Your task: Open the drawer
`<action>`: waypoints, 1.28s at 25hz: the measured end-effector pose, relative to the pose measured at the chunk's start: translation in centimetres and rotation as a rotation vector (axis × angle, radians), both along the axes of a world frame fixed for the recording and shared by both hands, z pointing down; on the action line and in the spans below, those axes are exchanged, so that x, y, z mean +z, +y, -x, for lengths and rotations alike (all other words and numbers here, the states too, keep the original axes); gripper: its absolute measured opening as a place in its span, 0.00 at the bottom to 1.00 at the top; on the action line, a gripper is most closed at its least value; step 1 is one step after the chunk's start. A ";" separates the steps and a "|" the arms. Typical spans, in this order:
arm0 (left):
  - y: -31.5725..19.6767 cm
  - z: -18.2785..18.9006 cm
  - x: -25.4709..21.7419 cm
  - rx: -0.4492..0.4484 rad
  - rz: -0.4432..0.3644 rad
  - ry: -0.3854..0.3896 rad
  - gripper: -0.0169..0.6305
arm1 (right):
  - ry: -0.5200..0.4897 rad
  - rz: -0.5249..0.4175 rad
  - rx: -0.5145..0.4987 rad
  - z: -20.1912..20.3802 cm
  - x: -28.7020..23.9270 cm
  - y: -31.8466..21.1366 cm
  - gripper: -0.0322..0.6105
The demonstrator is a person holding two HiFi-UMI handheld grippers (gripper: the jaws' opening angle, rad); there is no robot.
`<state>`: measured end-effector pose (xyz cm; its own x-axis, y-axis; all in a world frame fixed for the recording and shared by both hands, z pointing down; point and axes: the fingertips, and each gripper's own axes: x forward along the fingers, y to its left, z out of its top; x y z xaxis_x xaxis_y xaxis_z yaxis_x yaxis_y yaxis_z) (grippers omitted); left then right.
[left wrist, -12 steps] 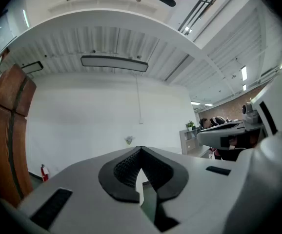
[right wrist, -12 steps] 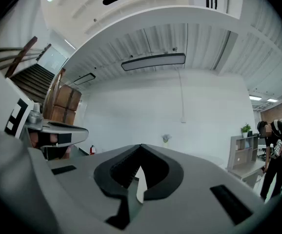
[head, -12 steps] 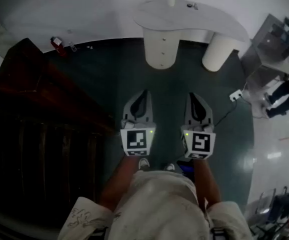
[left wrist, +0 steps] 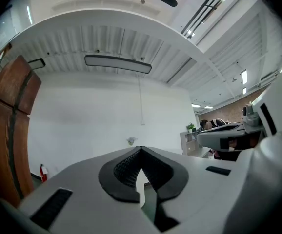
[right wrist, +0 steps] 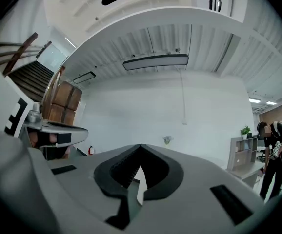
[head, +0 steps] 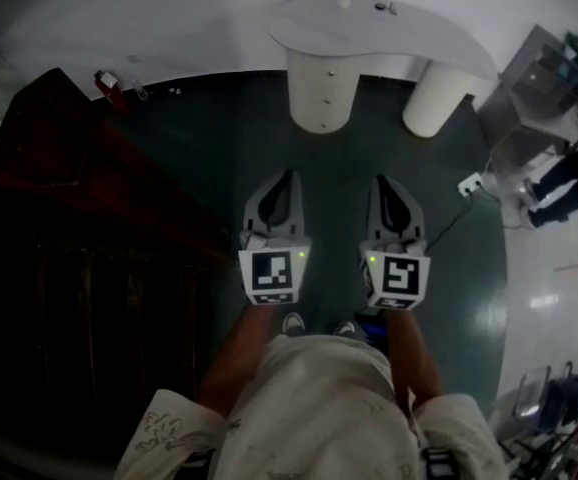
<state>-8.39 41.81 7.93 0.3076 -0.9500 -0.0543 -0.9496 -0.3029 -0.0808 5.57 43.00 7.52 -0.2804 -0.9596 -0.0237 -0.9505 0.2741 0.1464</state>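
Dark green floor [head: 349,168] under a white wall [head: 169,18], with a white desk [head: 389,33] against that wall; dark wooden stairs [head: 69,208] along the left.

At the left gripper [left wrist: 141,152], ribbed pads closed tip to tip with nothing between; same at the right gripper [right wrist: 141,150], shut and empty; both held level and side by side over the floor, apart from each other, aimed toward the desk. Behind the jaws, a marker cube [head: 272,276] on the left and another [head: 401,281] on the right; then bare forearms, light clothing and shoe tips [head: 292,323] below.

Drawer [head: 323,90] in the desk's left round pedestal, one of a short stack marked by small knobs; fronts seemingly flush; well ahead of both grippers and untouched.

Against half a second ago, almost nothing changed: grippers in the same pose and just as shut; desk and floor a touch higher in the head view; standing person [head: 559,183] at the right edge barely shifted.

Only in the head view: desk, drawer, a white power strip [head: 469,185] with its cable. Only in the gripper views: the ceiling's curved white soffit [left wrist: 107,28] and long lamp [left wrist: 117,63]; a shelf with a plant [right wrist: 246,130] in the right gripper view; a red fire extinguisher [left wrist: 42,172], seen in the left gripper view and, smaller, from above.
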 end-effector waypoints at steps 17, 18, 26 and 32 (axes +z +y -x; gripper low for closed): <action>-2.4 3.0 1.9 0.048 0.040 0.006 0.03 | -0.032 -0.026 0.069 2.3 0.3 -2.2 0.06; -2.9 3.0 1.9 0.047 0.034 0.005 0.03 | -0.034 -0.029 0.067 2.3 0.3 -2.7 0.06; -9.8 1.6 1.7 0.018 0.030 0.017 0.03 | -0.043 -0.020 0.037 1.3 0.8 -9.8 0.06; -16.8 -1.5 1.3 -0.002 0.041 0.023 0.03 | -0.045 -0.001 0.013 -1.5 0.8 -17.1 0.06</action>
<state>-6.92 24.97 9.25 0.3045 -0.9522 -0.0227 -0.9518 -0.3032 -0.0465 7.09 25.92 8.35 -0.2668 -0.9631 -0.0366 -0.9595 0.2618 0.1040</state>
